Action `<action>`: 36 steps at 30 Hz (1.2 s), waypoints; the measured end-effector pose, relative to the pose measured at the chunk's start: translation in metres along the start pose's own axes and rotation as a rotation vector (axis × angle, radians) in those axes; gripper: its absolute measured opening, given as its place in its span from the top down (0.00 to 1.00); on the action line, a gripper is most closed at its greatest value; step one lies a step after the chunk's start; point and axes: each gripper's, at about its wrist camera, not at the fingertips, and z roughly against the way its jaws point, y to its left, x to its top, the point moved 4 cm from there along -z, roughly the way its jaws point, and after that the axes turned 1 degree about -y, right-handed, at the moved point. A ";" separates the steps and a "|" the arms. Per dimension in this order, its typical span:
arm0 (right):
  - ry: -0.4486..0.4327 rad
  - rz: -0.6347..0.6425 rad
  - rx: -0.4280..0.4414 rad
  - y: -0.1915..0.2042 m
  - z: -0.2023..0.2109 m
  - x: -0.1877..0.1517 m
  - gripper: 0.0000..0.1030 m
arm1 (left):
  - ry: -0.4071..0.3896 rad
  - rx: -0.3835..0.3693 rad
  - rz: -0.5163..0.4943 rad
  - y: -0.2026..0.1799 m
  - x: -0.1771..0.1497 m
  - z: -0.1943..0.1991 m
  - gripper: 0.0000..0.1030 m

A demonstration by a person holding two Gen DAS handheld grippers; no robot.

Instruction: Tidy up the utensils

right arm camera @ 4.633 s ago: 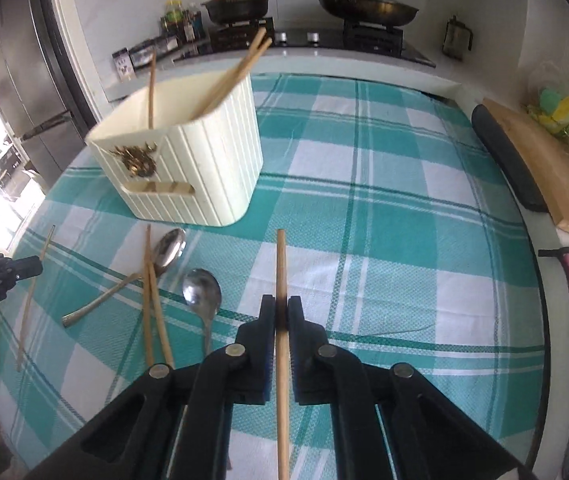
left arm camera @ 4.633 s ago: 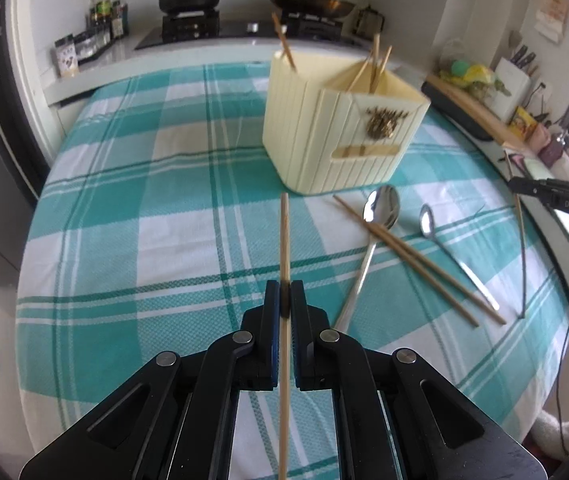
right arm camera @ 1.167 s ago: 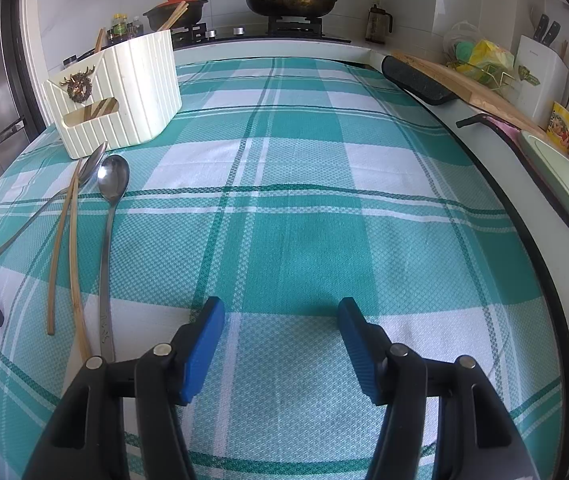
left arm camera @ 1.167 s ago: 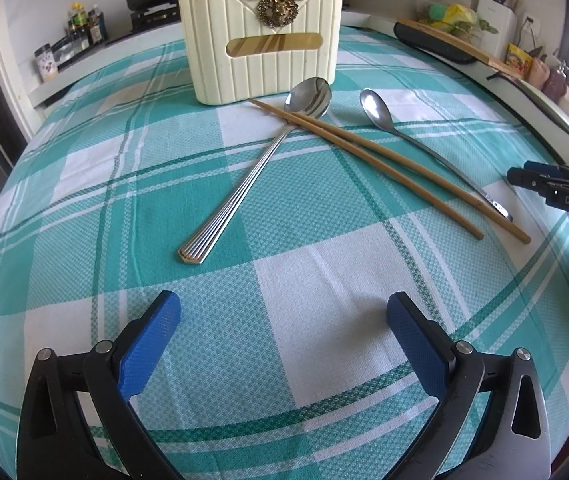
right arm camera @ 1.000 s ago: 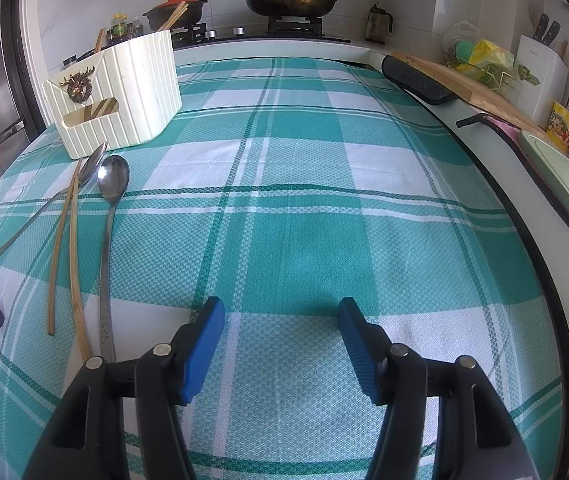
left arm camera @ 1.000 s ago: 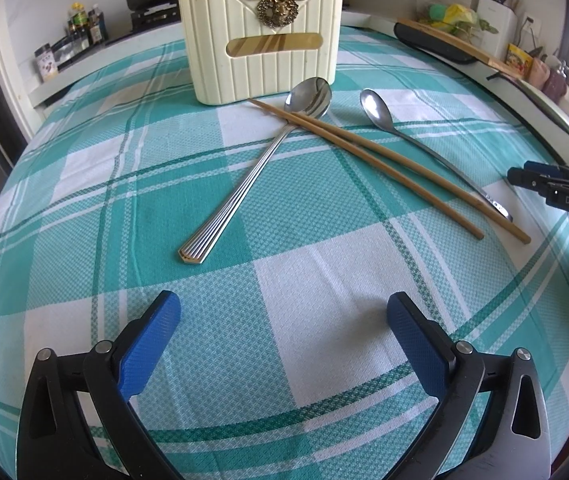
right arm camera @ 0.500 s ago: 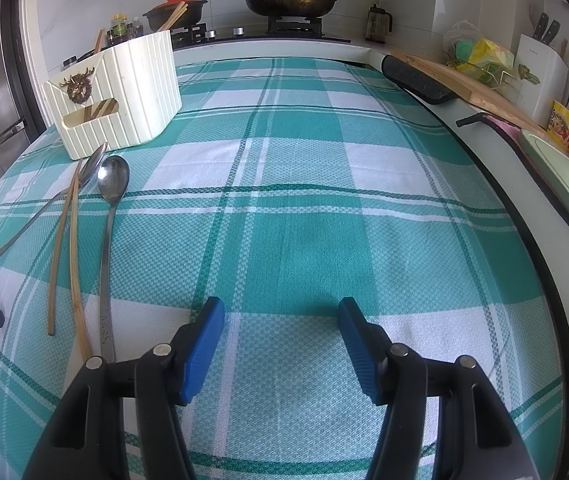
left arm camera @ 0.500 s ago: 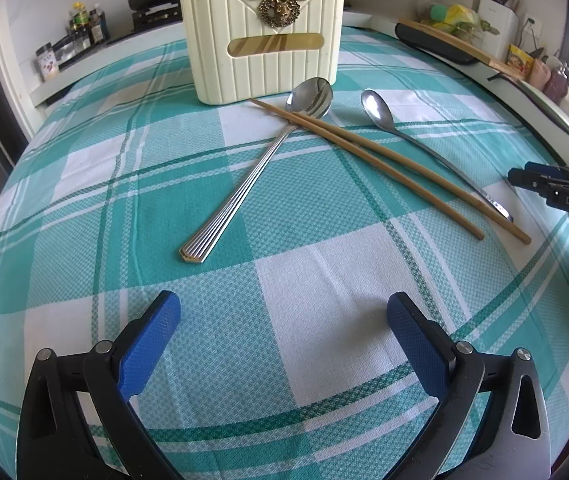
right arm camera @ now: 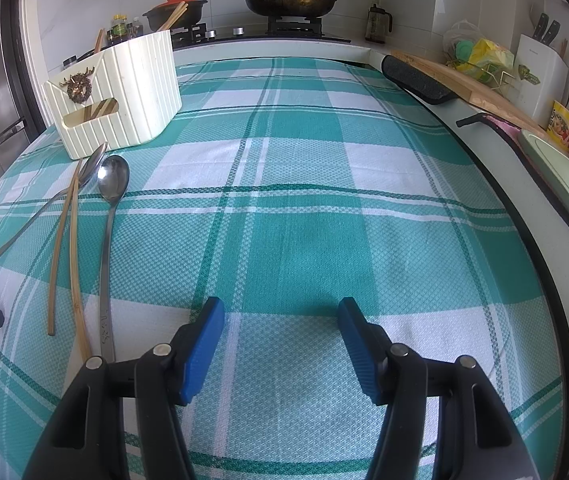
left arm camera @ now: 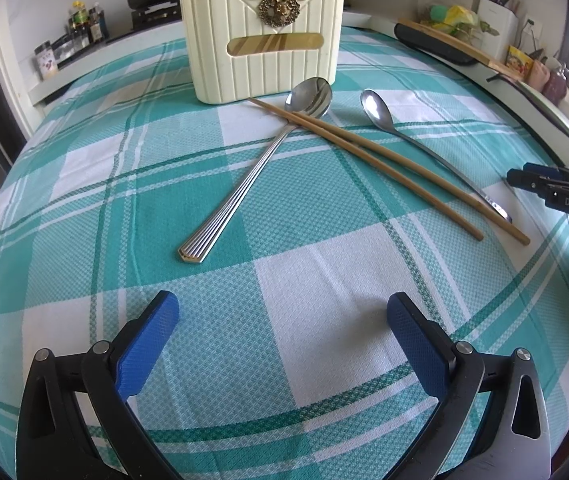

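The left gripper (left arm camera: 282,312) sits low at the near edge of the checked tablecloth (left arm camera: 324,280), its blue pads spread wide with only cloth between them. The right gripper (right arm camera: 280,320) is likewise released, its pads apart over bare cloth, gripping nothing; in the left wrist view its dark tip shows at the far right edge, apart from the utensils.

Beyond the left gripper lie the loose utensils. A ribbed-handled spoon (left arm camera: 252,176) runs from near left to far right, its bowl just in front of the holder. Two wooden chopsticks (left arm camera: 384,160) lie side by side across the neck of that spoon and slant toward the near right. A slimmer spoon (left arm camera: 412,140) lies just right of them, its handle ending near the chopsticks' near tips.

Farthest stands the cream utensil holder (left arm camera: 262,40), upright, with a brass stag emblem and a slot in its front. Several chopstick tips (right arm camera: 174,16) poke above its rim; which compartment they stand in cannot be told.
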 end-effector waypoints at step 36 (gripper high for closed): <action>0.043 0.207 0.168 0.131 -0.068 0.088 0.65 | -0.001 -0.004 0.005 -0.001 0.001 0.000 0.00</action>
